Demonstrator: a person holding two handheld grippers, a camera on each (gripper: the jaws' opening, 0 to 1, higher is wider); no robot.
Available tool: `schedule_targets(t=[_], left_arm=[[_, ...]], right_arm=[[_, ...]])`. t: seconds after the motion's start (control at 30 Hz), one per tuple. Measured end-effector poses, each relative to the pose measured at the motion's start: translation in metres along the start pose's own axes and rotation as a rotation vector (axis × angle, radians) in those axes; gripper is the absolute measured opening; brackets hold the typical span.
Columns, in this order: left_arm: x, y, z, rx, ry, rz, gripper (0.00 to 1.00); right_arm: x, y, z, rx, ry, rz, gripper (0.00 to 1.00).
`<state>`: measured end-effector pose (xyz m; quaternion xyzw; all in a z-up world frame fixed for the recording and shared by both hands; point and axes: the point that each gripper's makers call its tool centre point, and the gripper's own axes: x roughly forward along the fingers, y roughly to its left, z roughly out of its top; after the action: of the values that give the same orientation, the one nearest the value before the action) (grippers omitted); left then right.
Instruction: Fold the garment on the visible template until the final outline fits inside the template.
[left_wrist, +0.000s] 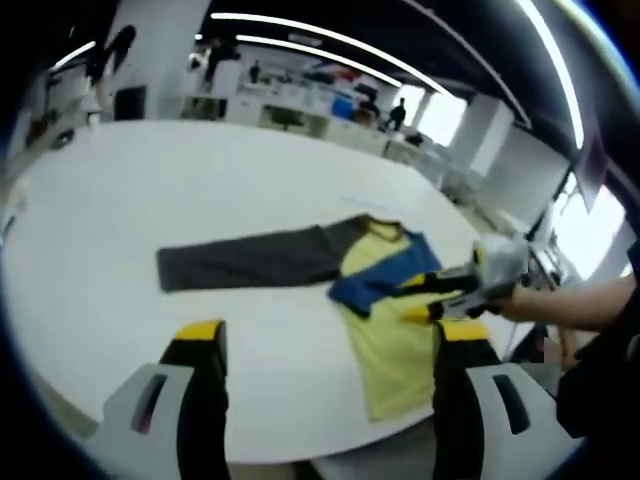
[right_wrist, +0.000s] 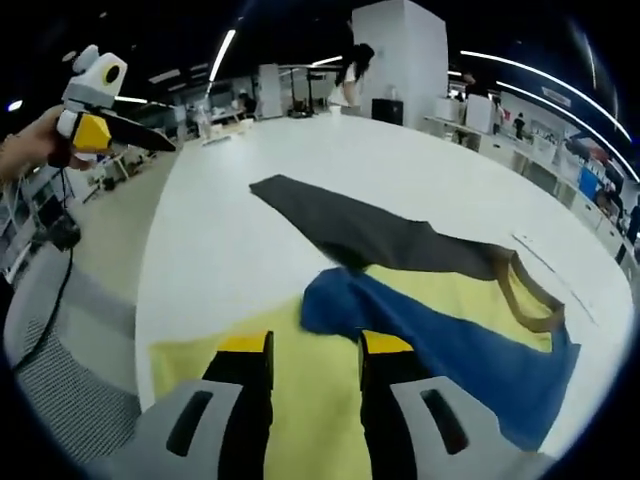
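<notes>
Item, garment: a yellow shirt being lain near the table edge, blue sleeve being folded across by the right gripper, fingers narrowly parted; grey sleeve being left outstretched; left gripper being held spread, empty.

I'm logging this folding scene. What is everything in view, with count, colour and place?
Garment: one, yellow body, blue sleeve folded across it, dark grey sleeve stretched out flat, on the table.
Table: one, white, under the garment.
Desks: several, pale, far behind the table.
Person: one, dark hair, standing at the table's far end.
Chair: one, grey mesh, beside the table.
Left gripper: one, yellow-tipped, open above the table.
Right gripper: one, yellow-tipped, over the blue sleeve.
</notes>
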<state>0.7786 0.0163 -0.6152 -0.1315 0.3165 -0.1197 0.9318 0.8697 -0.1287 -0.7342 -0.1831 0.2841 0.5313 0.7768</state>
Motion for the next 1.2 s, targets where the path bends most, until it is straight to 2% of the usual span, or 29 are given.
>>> schedule_targets(t=[0.3,0.47,0.73,0.83,1.0,1.2], left_arm=[[0.000,0.010,0.000,-0.019,-0.002,0.017,0.80],[0.001,0.012,-0.001,-0.025,0.002,0.019,0.80],[0.005,0.015,-0.003,-0.027,0.009,0.015,0.80],[0.005,0.015,-0.003,-0.026,0.011,0.014,0.80],[0.006,0.015,-0.003,-0.024,0.013,0.014,0.80],[0.006,0.013,-0.003,-0.023,0.014,0.013,0.80]], right_arm=[[0.021,0.007,-0.001,-0.029,0.034,0.007,0.28],[0.029,0.005,-0.001,-0.090,0.052,0.000,0.25],[0.040,0.006,-0.008,-0.137,0.093,-0.008,0.16],[0.042,0.006,-0.008,-0.119,0.093,-0.013,0.13],[0.043,0.003,-0.007,-0.093,0.092,-0.029,0.01],[0.040,0.003,-0.003,-0.059,0.081,-0.047,0.01]])
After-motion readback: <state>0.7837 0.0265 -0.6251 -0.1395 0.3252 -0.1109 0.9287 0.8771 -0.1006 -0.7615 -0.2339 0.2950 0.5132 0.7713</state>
